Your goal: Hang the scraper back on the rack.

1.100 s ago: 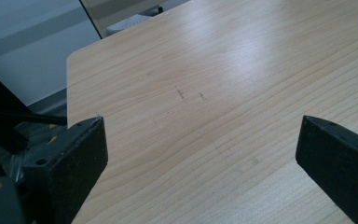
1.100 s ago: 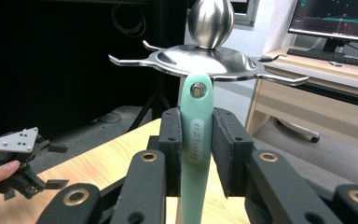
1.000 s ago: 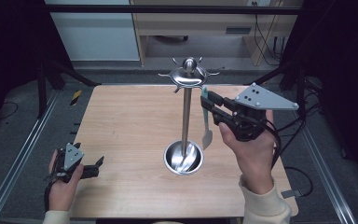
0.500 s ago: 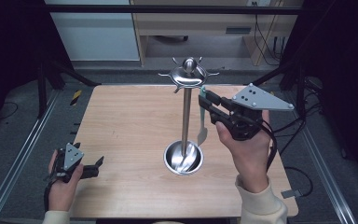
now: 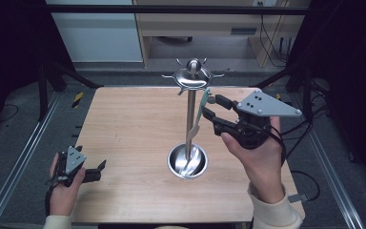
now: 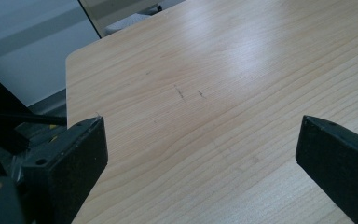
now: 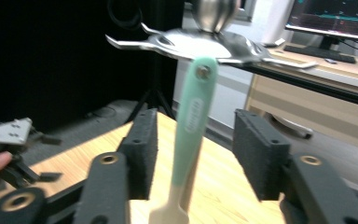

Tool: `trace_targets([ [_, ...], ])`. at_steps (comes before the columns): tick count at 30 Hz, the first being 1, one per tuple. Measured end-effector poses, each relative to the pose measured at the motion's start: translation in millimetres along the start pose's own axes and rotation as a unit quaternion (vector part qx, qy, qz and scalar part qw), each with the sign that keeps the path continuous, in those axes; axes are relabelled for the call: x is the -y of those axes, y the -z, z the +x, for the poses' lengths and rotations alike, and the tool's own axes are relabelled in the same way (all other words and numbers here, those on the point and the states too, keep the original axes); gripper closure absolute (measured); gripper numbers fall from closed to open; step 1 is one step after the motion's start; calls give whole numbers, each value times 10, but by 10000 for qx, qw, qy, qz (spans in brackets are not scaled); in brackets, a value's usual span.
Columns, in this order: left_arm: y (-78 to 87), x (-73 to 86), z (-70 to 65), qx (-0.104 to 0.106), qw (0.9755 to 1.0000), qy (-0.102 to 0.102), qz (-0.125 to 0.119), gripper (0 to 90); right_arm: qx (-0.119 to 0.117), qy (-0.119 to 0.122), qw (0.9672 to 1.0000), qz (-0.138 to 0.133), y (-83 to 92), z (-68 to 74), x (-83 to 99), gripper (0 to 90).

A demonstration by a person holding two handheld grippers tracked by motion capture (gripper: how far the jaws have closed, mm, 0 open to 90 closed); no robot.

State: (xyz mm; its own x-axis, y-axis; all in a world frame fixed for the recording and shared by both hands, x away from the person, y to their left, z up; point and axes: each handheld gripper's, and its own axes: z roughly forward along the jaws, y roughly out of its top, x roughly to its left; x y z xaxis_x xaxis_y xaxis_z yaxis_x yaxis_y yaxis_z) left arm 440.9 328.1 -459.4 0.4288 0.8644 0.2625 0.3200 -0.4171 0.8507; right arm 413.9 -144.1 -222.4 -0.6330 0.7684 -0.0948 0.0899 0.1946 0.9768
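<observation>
Table top [image 5: 128, 143], centre of the high view: pale wood with fine grain, smooth, a soft sheen shown in the left gripper view [image 6: 223, 93]; utensil stand [image 5: 189, 114], polished metal, mirror-bright at the domed cap [image 7: 200, 39] and at the bowl-shaped base [image 5: 187, 161]; spatula [image 7: 189, 130], centre of the right gripper view, handle of matt mint-green plastic, lower part cream and smooth; right gripper [image 7: 193, 154], jaws faced with black, rough, foam-like pads; left gripper [image 6: 200, 163], jaws of matt black material; plate on the right gripper [image 5: 266, 104], flat grey, matt.
</observation>
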Motion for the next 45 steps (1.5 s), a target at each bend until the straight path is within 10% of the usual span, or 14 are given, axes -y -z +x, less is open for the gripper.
trace_targets([
  [18,-11,8,-5,28,10000,-52,39,20,746,41,9971,147,-32,-382,236,85],
  [25,-15,5,-16,44,10000,-35,55,20,792,125,9965,-222,37,-503,333,66],
  [45,-31,-7,-40,89,9999,-71,79,20,1344,-534,9890,315,24,-890,750,61],
])
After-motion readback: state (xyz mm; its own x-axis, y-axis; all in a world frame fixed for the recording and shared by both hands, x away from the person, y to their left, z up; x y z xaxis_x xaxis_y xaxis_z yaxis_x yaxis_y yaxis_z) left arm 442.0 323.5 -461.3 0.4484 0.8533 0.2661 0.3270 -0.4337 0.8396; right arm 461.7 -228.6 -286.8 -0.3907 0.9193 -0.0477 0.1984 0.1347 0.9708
